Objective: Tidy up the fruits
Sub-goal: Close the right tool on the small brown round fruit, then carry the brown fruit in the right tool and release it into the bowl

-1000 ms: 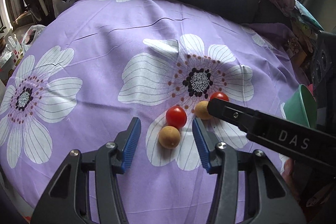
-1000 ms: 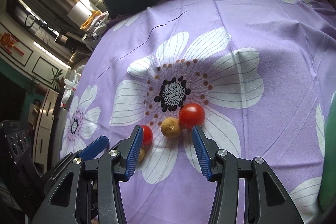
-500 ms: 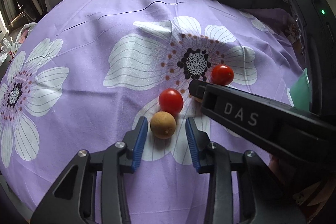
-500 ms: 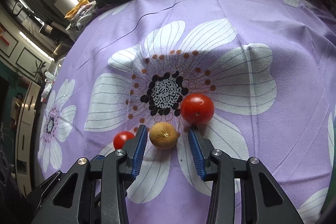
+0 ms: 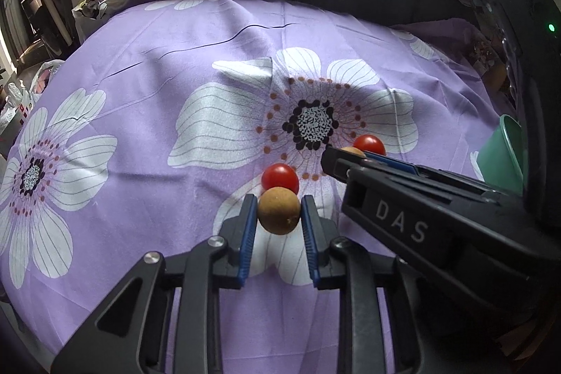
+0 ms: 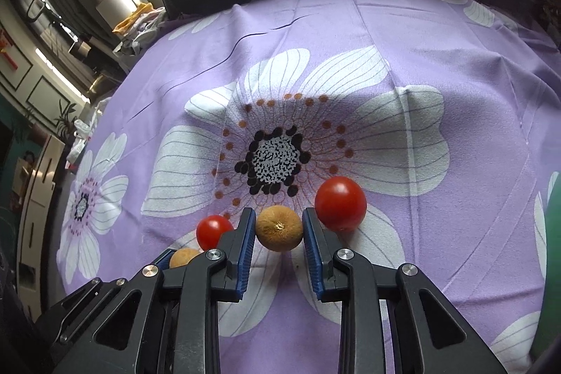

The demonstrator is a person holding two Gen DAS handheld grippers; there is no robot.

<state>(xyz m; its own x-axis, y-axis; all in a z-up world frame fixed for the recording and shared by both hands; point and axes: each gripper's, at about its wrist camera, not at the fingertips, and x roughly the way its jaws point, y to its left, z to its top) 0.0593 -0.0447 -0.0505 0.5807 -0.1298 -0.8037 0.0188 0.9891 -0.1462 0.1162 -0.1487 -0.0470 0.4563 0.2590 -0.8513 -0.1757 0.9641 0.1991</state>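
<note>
Fruits lay in a cluster on the purple flowered cloth (image 5: 147,65) over the table. A second before, both pairs of jaws stood wide around them; now each had clamped a brown fruit. Left gripper (image 5: 279,216) pinched the near brown fruit (image 5: 279,214), a red tomato (image 5: 279,176) touching just behind. Right gripper (image 6: 278,230) pinched the far brown fruit (image 6: 279,228), a larger tomato (image 6: 340,204) beside its right finger (nearly touching). Both browns were seemingly ready to lift; the green container (image 5: 505,153) at right looked a likely destination.
</note>
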